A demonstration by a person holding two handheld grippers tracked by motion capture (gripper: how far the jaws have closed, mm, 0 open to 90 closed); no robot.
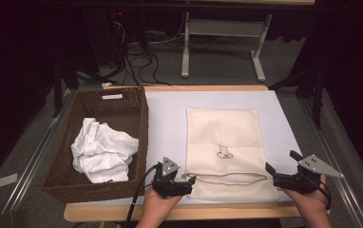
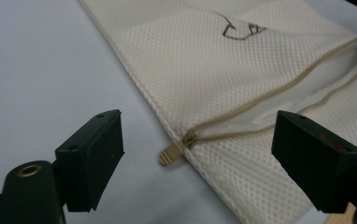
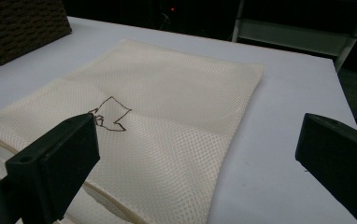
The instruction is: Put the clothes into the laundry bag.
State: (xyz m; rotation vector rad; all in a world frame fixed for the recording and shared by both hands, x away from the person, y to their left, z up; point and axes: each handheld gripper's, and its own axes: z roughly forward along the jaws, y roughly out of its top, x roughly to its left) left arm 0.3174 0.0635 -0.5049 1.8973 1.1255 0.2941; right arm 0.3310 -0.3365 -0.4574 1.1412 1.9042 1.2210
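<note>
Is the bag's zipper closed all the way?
No, the zipper gapes open along the mesh bag, with its pull at one end.

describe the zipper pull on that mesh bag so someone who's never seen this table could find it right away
Start at the white table and find the cream mesh bag lying flat to the right of the brown wicker basket. Follow the bag's tan zipper along its near end to the corner by the left gripper. The zipper pull is the small ribbed tan tab sticking out past the bag's edge onto the bare table.
</note>
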